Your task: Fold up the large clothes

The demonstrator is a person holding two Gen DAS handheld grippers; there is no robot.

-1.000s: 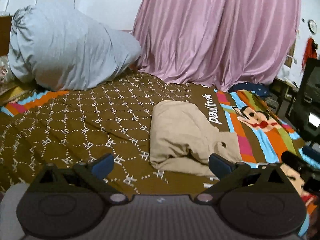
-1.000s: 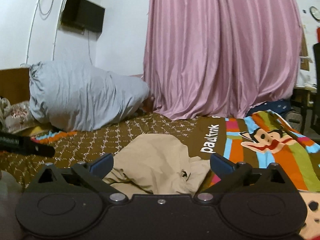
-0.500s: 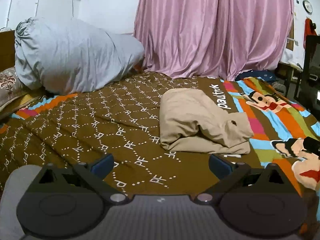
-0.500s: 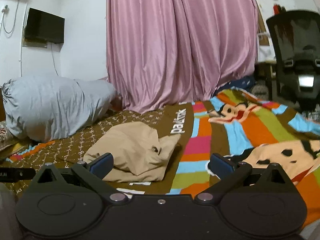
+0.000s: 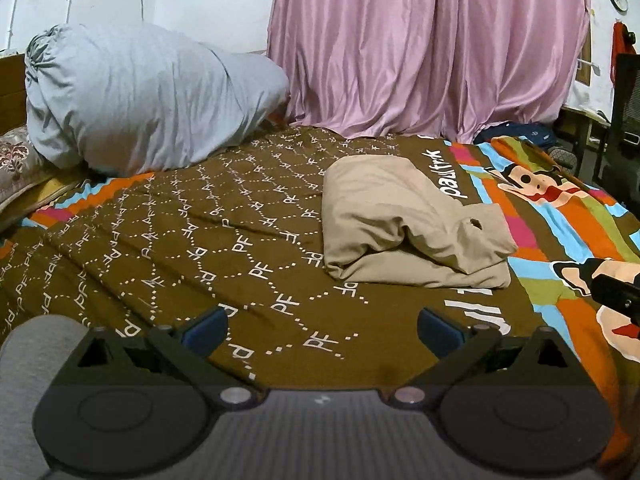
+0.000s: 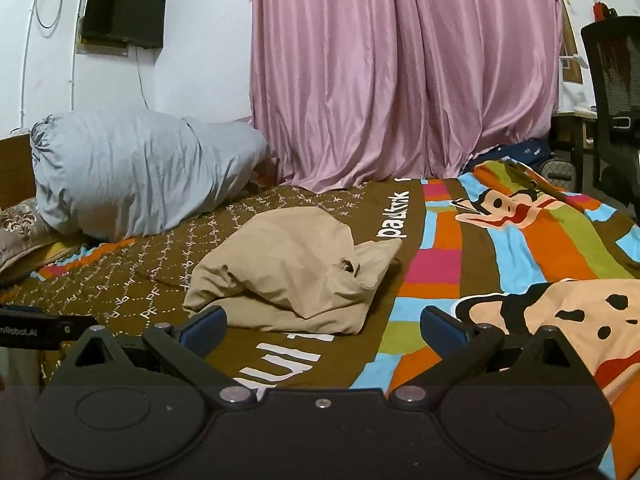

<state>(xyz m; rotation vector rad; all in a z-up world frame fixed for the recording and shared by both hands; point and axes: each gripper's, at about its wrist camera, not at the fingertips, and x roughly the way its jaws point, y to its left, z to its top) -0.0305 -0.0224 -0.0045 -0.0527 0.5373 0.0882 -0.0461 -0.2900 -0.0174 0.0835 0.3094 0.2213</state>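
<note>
Two hand-held grippers point across a bed covered by a brown bedspread [image 5: 168, 240] printed with white dotted hexagons and "PF" letters, its far right side striped in bright colours with a cartoon monkey.

The left gripper [image 5: 322, 326] has its blue-tipped fingers [image 5: 206, 324] spread wide, holding nothing, hovering over bare bedspread. A tan garment [image 5: 404, 228] lies roughly folded into a lumpy bundle ahead of the fingers and slightly toward the right one, well apart from both tips.

The right gripper [image 6: 322, 324] also has its fingers [image 6: 442, 326] spread wide and empty. From this view the tan garment [image 6: 292, 272] sits just beyond the left finger and reaches into the space between the two tips; whether the left fingertip touches the cloth cannot be told. A small dark hole or opening shows in the top layer of the cloth. The body of the left gripper pokes in at the far left edge.

Far beyond the fingers, a large grey stuffed bundle [image 6: 140, 172] rests at the left end of the bed, and a pink curtain [image 6: 400, 72] hangs behind. A black office chair [image 6: 616, 100] stands off to the right.
</note>
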